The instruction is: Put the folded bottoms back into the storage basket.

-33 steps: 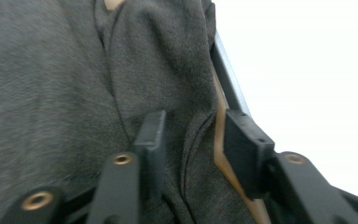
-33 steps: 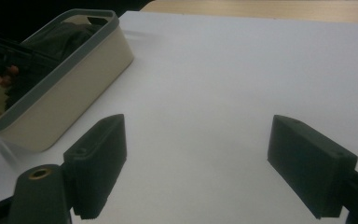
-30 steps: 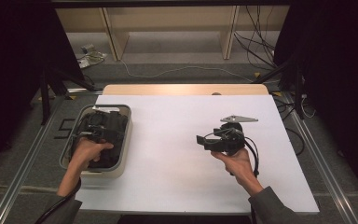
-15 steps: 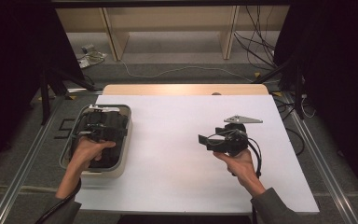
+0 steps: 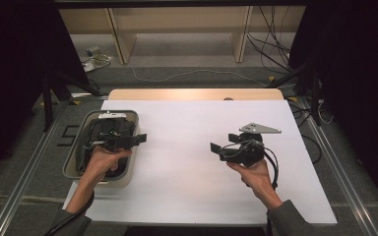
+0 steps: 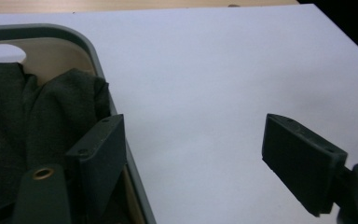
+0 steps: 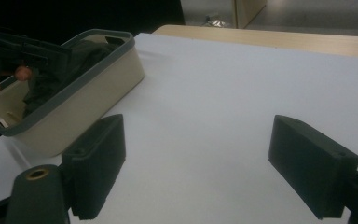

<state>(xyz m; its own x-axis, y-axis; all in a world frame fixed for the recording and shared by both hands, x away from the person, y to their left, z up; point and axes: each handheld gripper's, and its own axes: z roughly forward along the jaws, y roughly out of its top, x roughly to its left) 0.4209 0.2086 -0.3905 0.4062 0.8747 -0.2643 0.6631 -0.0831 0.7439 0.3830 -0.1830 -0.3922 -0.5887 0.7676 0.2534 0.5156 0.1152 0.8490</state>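
Sitting beyond the claws: a pale wooden shelf unit [image 5: 177,29] against the far side, lit from above. Running across grey carpeted floor [image 5: 187,73]: loose cables [image 5: 177,74], more tangling at far right [image 5: 270,29]. Hanging on both sides: black curtains [image 5: 10,59]. Flanking the white tabletop [image 5: 187,196]: metal rails [image 5: 24,177].

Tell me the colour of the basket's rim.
Grey-green, on a cream basket; clearest in the right gripper view.

Counter [image 5: 187,167], white-topped: 1. Tub [image 5: 75,156], cream with grey rim: 1. Dark cloth [image 6: 32,116] in tub: 1. Claws: 2, left claw [image 5: 139,139], right claw [image 5: 222,146].
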